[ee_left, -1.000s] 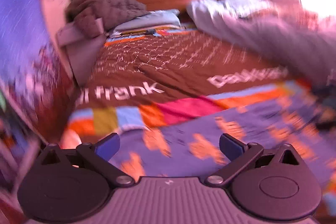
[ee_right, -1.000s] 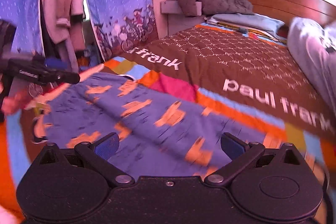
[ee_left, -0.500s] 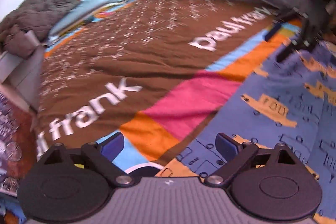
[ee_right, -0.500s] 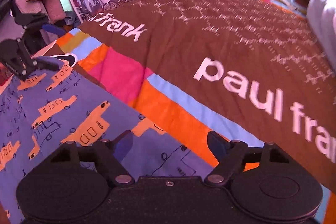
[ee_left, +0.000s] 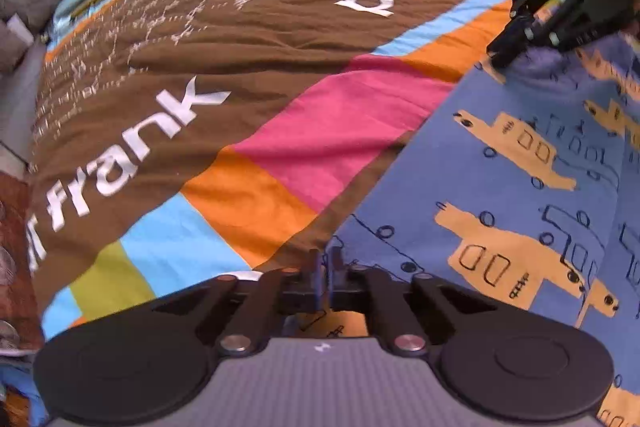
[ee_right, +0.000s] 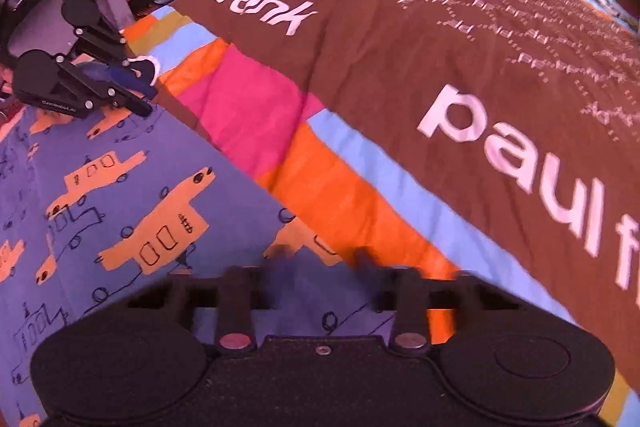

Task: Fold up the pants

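With your left hand-held gripper (ee_left: 324, 269) pinched together on the near edge of the blue car-print pants (ee_left: 520, 187) lying on the bedspread (ee_left: 280, 39), close the right hand-held gripper (ee_right: 320, 259), blurred with jaws apart, fully on its edge before lifting both evenly.

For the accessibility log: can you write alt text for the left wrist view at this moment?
The left gripper, fingers closed together, pinches the near edge of the blue cotton pants with orange car print, spread on a brown quilt with bright colour blocks and white "paul frank" lettering. The right gripper touches the pants' far edge at upper right.
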Available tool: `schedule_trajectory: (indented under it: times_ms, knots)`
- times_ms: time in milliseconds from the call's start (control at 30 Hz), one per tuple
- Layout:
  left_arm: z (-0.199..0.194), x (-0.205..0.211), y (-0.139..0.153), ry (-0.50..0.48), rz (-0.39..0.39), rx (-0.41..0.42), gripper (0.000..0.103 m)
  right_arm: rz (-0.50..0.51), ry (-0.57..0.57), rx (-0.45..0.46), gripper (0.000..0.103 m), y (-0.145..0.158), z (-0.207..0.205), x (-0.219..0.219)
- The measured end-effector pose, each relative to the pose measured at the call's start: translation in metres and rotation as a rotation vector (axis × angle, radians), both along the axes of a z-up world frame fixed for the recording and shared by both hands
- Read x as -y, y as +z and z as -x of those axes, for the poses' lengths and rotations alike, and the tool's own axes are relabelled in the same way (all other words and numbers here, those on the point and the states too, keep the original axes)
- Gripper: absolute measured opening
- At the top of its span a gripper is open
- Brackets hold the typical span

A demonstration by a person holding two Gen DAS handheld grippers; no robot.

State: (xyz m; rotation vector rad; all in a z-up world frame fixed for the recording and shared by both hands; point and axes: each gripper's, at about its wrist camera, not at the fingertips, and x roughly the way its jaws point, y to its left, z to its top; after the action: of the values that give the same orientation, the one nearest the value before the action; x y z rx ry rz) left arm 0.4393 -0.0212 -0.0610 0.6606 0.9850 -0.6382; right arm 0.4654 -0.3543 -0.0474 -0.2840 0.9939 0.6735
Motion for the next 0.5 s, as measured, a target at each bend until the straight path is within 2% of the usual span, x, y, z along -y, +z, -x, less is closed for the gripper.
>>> schedule_trajectory:
  times_ms: [67, 133, 267, 400, 500]
  knots:
    - [0.006, 0.010, 0.003, 0.005, -0.034, 0.059, 0.000, 0.042, 0.036, 0.017, 0.001, 0.001, 0.007, -0.006]
    - [0.015, 0.015, 0.010, 0.007, -0.054, 0.128, 0.000, 0.107, 0.049, 0.083, 0.000, 0.006, 0.014, -0.013]
    - [0.017, 0.023, 0.024, 0.016, -0.099, 0.276, 0.000, 0.138, -0.021, 0.199, 0.000, 0.026, 0.008, -0.020]
    - [-0.016, 0.021, 0.036, 0.144, -0.080, 0.333, 0.000, 0.166, -0.075, 0.320, 0.000, 0.040, -0.015, -0.033]
    - [-0.037, 0.018, 0.025, 0.208, -0.072, 0.304, 0.000, 0.192, -0.101, 0.335, 0.000, 0.028, -0.038, -0.047]
